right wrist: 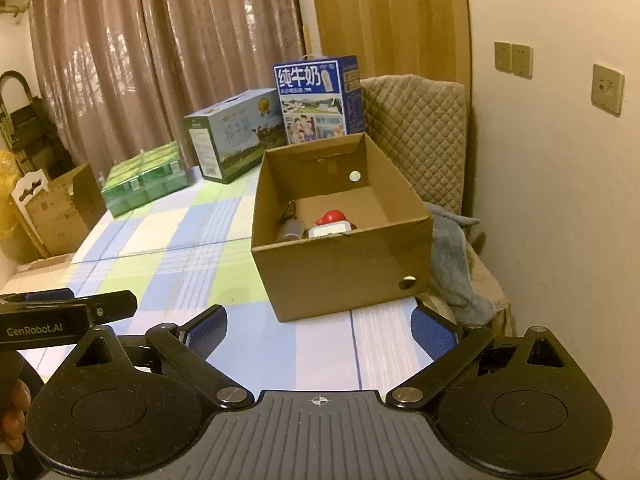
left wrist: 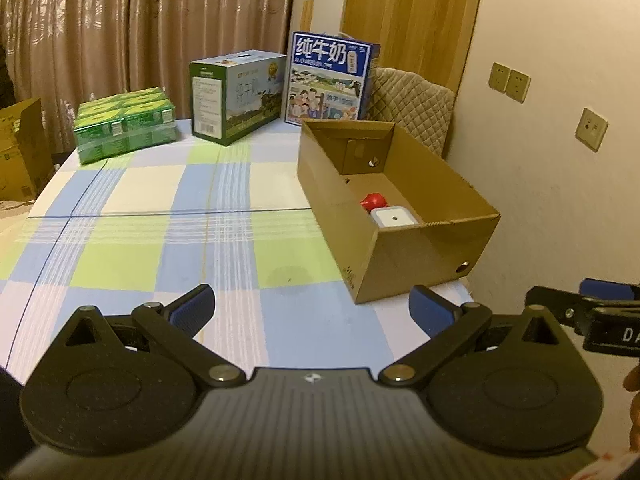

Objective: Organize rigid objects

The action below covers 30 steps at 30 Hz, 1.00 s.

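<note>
Left gripper [left wrist: 312, 312], right gripper [right wrist: 319, 334]: blue ribbed pads spread wide, nothing held. One open corrugated cardboard box [right wrist: 340, 276], table's right edge: red rounded item [right wrist: 334, 216], white square block [left wrist: 394, 217], dark cylinder [right wrist: 291, 231]. Far edge: three cartons.

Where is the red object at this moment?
The red object lies inside the open cardboard box, near its front wall, just behind a white cube. The left wrist view also shows it there.
</note>
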Each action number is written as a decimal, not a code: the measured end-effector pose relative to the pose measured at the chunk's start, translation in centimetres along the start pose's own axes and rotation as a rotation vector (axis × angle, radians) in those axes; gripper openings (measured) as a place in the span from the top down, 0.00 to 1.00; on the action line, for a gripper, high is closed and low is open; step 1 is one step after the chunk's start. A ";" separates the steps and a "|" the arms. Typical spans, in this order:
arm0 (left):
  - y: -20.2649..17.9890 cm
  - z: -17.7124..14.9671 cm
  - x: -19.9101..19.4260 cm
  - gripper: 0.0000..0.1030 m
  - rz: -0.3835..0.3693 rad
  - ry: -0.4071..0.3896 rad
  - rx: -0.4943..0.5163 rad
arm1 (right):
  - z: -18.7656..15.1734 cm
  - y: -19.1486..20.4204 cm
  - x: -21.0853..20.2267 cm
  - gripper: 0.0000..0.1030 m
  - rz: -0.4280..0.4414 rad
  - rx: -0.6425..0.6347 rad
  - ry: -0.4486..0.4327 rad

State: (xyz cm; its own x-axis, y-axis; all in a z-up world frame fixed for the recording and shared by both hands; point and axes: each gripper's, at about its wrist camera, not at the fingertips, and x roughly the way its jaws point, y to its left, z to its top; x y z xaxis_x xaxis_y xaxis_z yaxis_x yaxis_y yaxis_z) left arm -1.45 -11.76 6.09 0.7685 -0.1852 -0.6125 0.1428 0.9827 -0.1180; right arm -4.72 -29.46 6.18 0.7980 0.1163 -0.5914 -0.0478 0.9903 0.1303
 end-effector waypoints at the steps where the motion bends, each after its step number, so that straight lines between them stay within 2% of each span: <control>1: 0.1 -0.2 -0.1 0.01 0.002 0.002 -0.004 | -0.1 0.1 0.0 0.07 0.002 0.001 0.003; 7: 0.8 -1.3 -0.7 0.01 0.009 0.007 -0.003 | -1.0 0.3 0.0 0.07 0.006 -0.013 0.029; 14: 0.6 -2.1 -1.2 0.01 0.009 0.006 0.015 | -1.4 0.7 0.1 0.07 -0.009 -0.054 0.023; 30: 0.3 -2.6 -1.1 0.01 0.001 0.021 0.017 | -1.4 0.7 0.2 0.07 -0.010 -0.054 0.020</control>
State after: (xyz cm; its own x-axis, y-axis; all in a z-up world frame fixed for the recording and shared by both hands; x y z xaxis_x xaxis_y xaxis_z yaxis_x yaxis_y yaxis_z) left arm -3.84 -11.31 4.67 0.7554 -0.1842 -0.6288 0.1529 0.9827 -0.1042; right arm -5.41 -28.68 5.02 0.7863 0.1077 -0.6084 -0.0728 0.9940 0.0819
